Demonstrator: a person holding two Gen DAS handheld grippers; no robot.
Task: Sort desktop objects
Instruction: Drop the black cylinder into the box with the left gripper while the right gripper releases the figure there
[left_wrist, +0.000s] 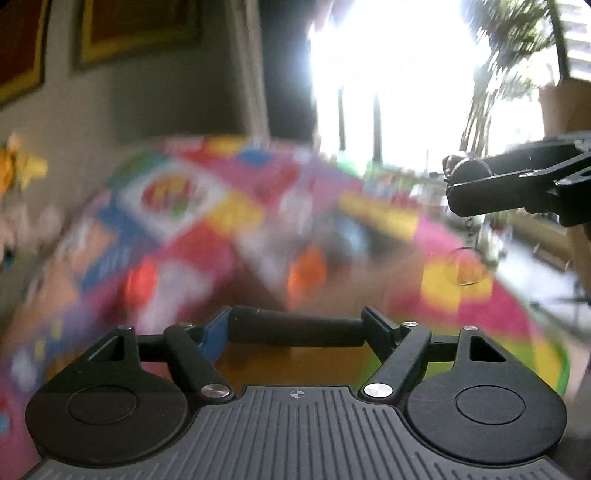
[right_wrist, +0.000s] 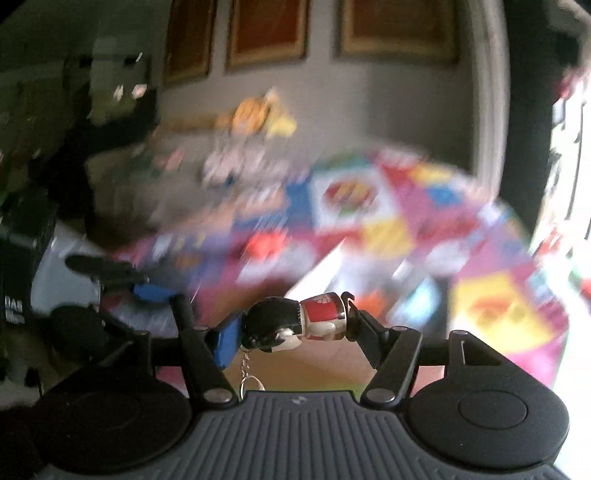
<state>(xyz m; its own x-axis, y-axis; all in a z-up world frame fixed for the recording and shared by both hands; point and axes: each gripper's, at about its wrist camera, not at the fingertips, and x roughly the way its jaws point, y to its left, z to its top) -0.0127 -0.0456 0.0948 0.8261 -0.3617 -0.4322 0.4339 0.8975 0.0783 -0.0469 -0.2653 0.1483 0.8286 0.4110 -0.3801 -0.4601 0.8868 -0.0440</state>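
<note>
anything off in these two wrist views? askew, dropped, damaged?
Nothing looks spilled or broken, though both views are motion-blurred. The left gripper holds a black cylinder crosswise between its fingers. The right gripper clamps a boxing-glove keychain lying sideways, its chain and ring dangling loose below, which could snag.

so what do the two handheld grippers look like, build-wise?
Both match. The left gripper and right gripper each have a grey ribbed housing with a small crosshair mark, two round black discs at its sides, black linkage arms with silver pivot screws, and black fingers. One finger on each carries a blue pad. No cables or sleeves show.
</note>
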